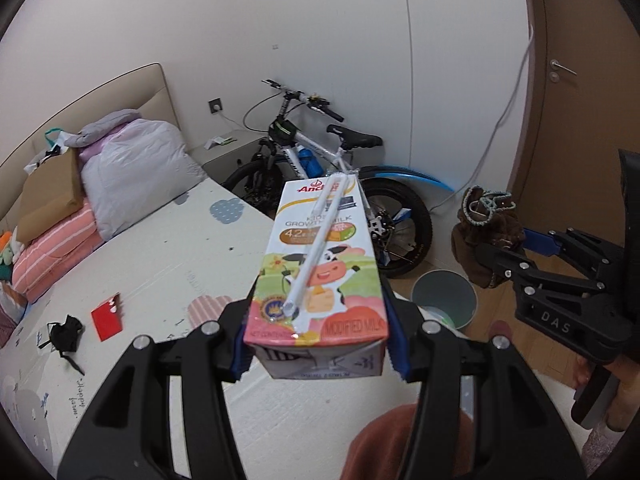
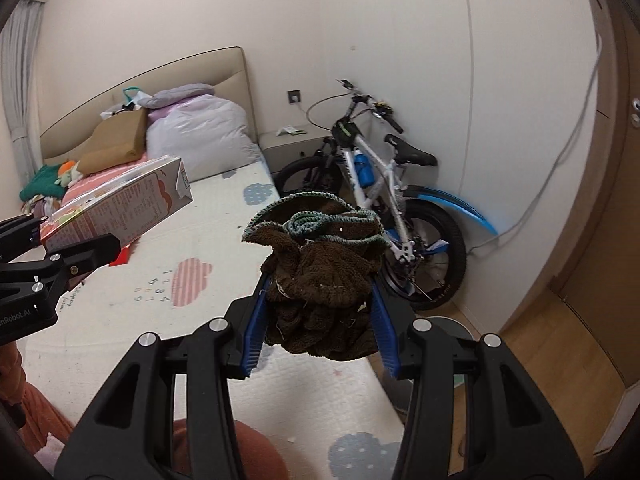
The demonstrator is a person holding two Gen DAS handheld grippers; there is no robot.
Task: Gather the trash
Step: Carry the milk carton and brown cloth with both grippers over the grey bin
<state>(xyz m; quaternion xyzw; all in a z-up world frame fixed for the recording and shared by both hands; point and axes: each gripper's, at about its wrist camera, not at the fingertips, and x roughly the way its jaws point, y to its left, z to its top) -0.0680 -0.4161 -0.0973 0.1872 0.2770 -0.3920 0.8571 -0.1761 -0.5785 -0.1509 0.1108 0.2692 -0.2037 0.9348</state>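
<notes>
1. The left gripper pinches a milk carton between its blue pads, one on each side of the carton's near end; the carton points forward and up, held in the air above the bed; a wrapped white straw lies along its top face.
2. The right gripper is clamped on a bunched brown cloth with a teal knitted edge; the cloth bulges up above the pads and hangs a little below them.
3. In the left wrist view the right gripper shows at the right edge with the cloth, above and just beside a grey-green trash bin standing on the floor beside the bed.
4. A red card and a crumpled black item lie near each other on the patterned bed cover.
5. A white and blue bicycle leans against the wall beyond the bin; pillows and a brown paper bag are piled at the headboard.
</notes>
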